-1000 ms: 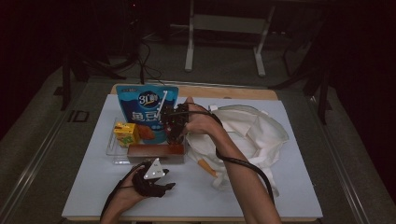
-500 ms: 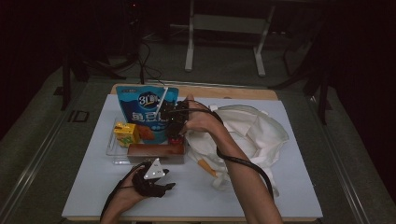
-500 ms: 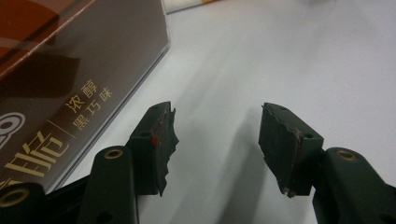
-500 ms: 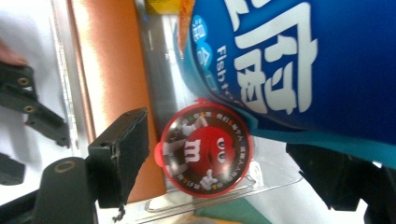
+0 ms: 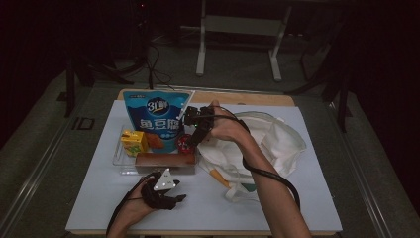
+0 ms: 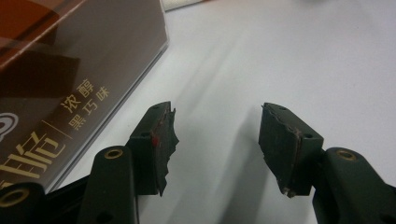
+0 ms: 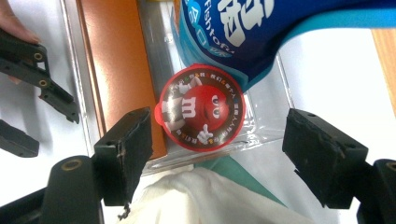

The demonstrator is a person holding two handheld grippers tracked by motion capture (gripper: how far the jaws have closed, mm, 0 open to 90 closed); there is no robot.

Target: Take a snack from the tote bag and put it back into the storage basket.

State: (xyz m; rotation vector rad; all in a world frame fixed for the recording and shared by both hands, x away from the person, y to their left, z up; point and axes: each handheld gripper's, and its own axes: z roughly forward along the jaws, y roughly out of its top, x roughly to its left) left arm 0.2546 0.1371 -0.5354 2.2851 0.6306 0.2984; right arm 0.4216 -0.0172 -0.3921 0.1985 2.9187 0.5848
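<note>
Now the right gripper [image 7: 217, 158], jaws apart, hangs over the red candy tub [image 7: 201, 108] in the clear tray [image 7: 275, 98] (left gripper [image 6: 215, 140] idle, open); descend straight, centred, close on its rim

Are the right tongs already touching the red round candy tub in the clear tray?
Apart. In the right gripper view the right tongs stand open, and clear tray shows between each jaw and the red candy tub.
</note>
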